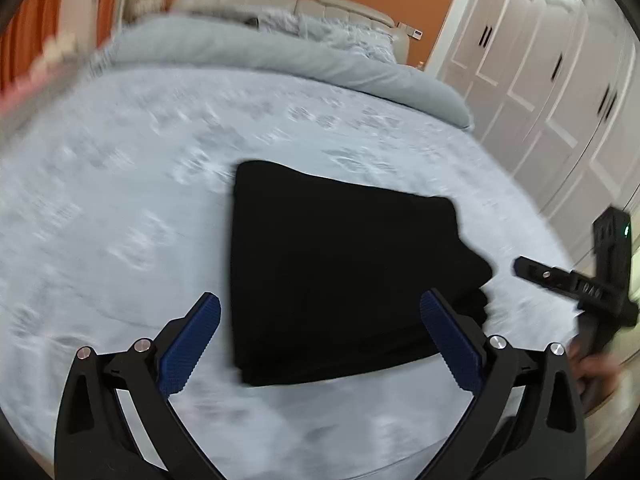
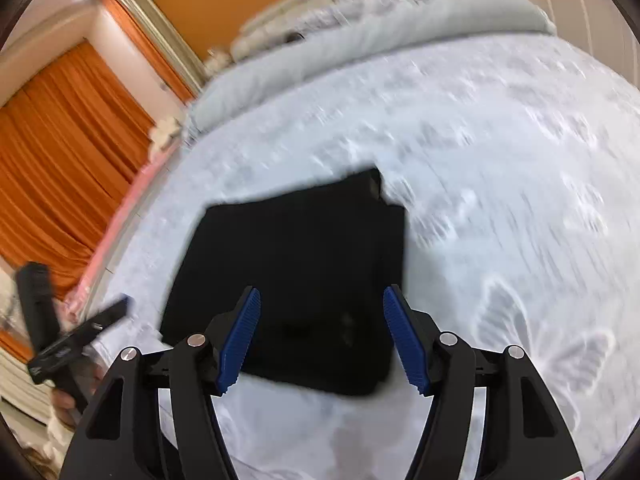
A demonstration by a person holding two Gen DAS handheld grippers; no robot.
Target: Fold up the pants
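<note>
Your left gripper (image 1: 320, 340) and right gripper (image 2: 322, 338), both spread, hover seemingly clear above folded black pants (image 1: 340, 276) near the bed (image 1: 120, 208) edge.

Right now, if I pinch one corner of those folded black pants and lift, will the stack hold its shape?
Probably not. The black pants lie as loose soft layers on the bedspread, so a corner lift would likely unfold them. One corner already juts out unevenly in the right wrist view, suggesting floppy cloth. Both hand-held grippers hang open above it.

Likely bedroom, bed (image 1: 160, 208), wardrobe doors (image 1: 560, 92), curtains (image 2: 60, 152)
</note>
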